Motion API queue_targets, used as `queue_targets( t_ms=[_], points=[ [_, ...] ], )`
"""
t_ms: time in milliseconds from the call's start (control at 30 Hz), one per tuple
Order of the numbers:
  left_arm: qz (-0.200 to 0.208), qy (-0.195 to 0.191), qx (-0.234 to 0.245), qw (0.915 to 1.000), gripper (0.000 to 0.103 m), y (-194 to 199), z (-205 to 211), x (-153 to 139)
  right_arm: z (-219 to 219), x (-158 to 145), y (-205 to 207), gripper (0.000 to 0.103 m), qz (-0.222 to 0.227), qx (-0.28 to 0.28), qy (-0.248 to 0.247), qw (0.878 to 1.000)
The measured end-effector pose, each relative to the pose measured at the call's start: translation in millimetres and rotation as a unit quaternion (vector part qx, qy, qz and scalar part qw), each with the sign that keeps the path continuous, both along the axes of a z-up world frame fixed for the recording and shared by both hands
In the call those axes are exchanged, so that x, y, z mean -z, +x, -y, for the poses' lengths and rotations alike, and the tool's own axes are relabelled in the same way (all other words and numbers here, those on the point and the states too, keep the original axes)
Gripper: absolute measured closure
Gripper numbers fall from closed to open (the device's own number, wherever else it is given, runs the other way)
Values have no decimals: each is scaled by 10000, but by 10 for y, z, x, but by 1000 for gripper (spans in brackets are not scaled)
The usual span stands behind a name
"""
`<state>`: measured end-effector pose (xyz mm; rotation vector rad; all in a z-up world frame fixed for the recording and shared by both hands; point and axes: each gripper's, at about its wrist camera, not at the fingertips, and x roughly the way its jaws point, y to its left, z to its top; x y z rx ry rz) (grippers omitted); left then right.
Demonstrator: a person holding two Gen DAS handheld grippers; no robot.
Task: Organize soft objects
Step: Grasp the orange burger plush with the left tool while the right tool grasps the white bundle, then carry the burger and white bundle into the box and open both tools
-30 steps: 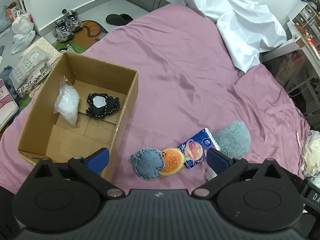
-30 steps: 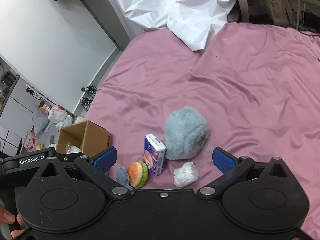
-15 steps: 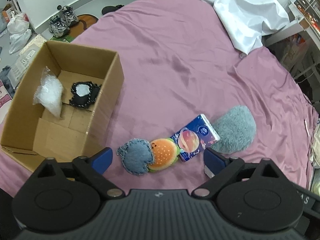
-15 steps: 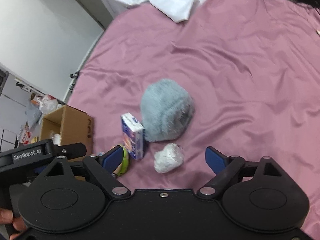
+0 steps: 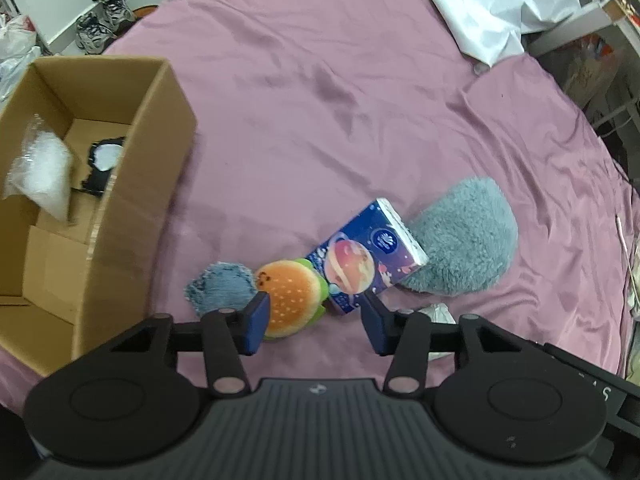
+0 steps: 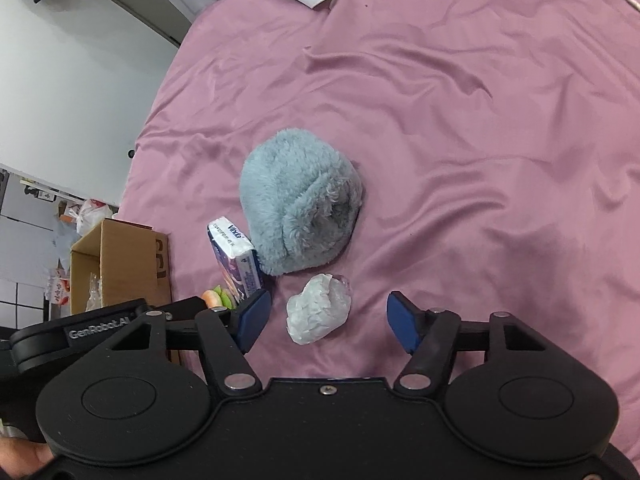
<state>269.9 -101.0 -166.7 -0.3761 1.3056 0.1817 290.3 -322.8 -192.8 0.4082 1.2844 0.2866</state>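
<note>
On the pink bedspread lie a denim-blue plush, a burger plush, a blue tissue pack and a fluffy grey plush in a row. My left gripper is open, its left pad at the burger's left side, the burger partly between the jaws. In the right wrist view my right gripper is open around a crumpled white wad, below the grey plush and tissue pack.
An open cardboard box stands at the left, holding a clear plastic bag and a black-and-white item. A white sheet lies at the far right of the bed. Shoes sit on the floor beyond.
Both grippers have moved forward and down toward the objects. The left now flanks the burger plush, the right now flanks the white wad. Both jaws have narrowed somewhat.
</note>
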Motion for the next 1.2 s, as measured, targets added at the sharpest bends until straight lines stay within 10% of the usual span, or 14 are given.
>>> queue_targets(
  t_ms=[867,1200],
  points=[
    [-765,677,90,9947,60,276,32,550,-236,368,235,38,-501,-325,-75,9982],
    [-495,485,-136,9975,78,169,-44,384,-295,345,217,66,-364,-613,-430,9965]
  ],
)
